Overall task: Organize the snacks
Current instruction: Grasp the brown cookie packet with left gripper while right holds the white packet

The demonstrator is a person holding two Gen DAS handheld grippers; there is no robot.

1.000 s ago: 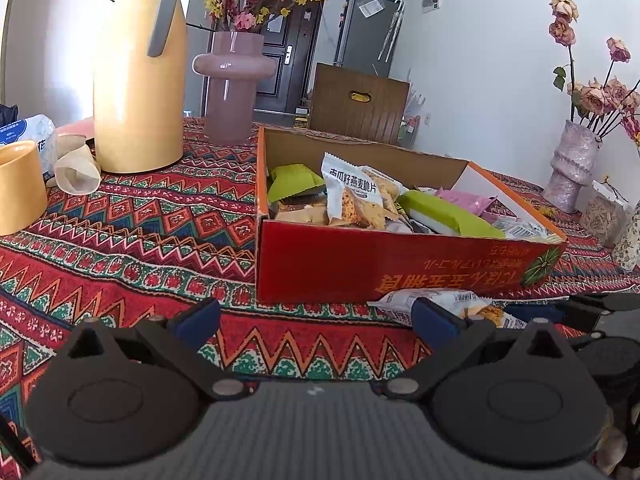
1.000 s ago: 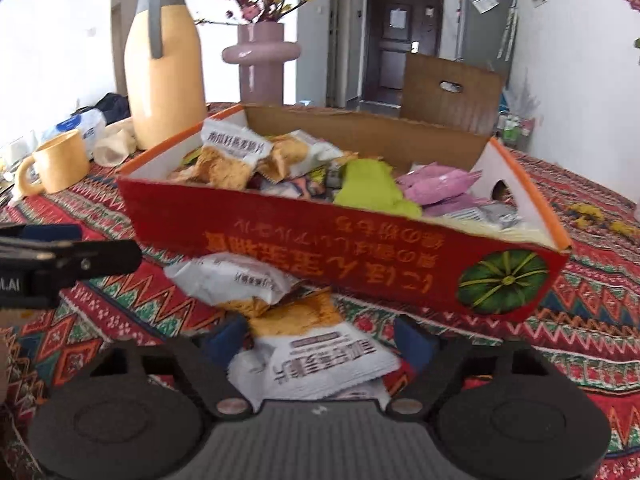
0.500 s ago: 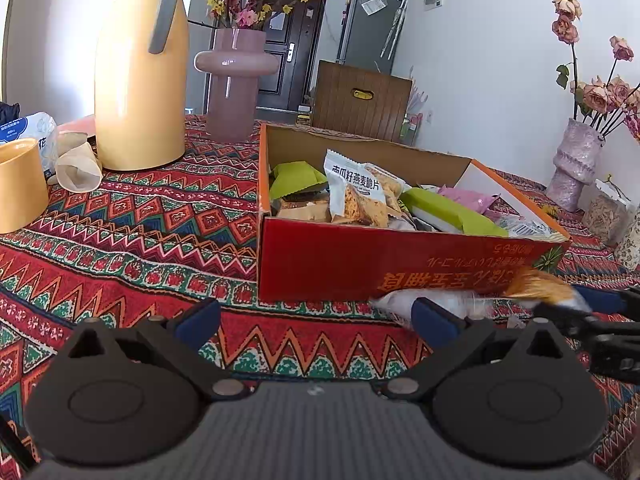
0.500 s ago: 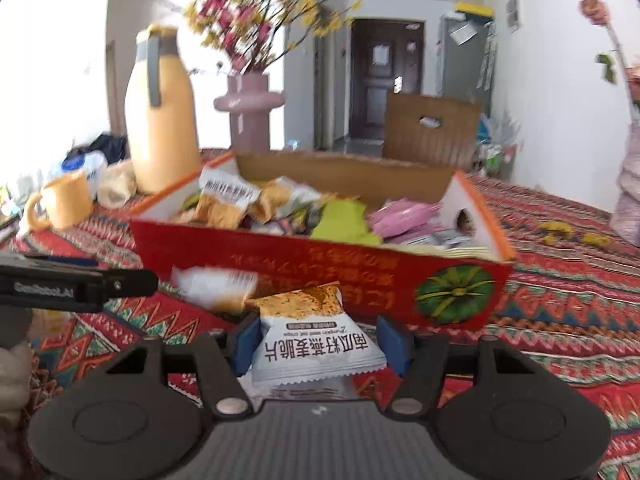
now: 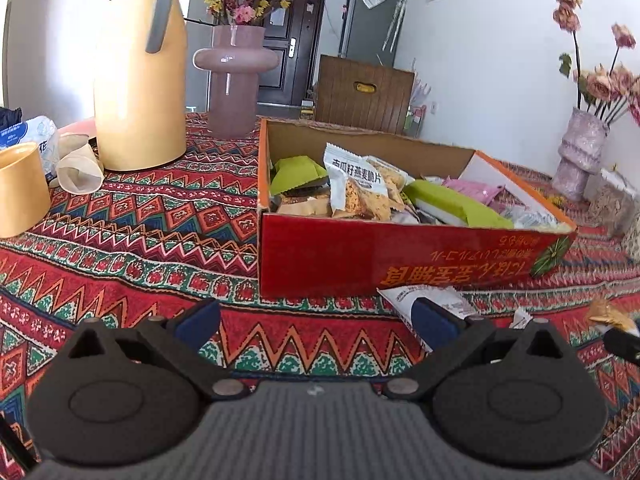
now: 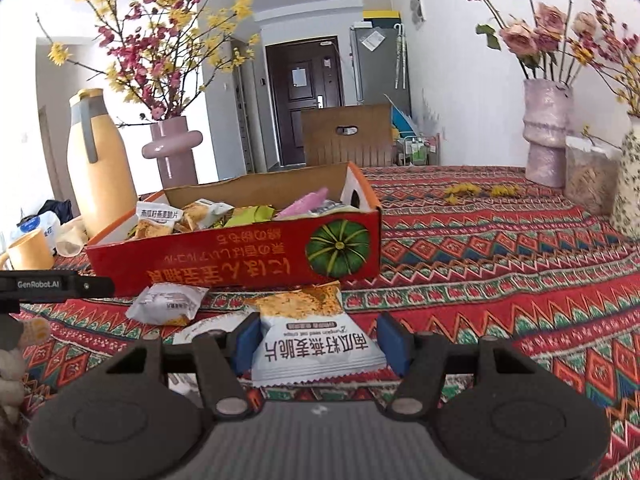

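The right tool (image 6: 318, 338) grips a white oat-crisp packet (image 6: 316, 344) just before the red box (image 6: 240, 256) on the table (image 6: 500, 264) and should lift it above the wall before releasing, while the left tool (image 5: 316, 320) stands wide and empty; compared with earlier, the packet sits farther right.
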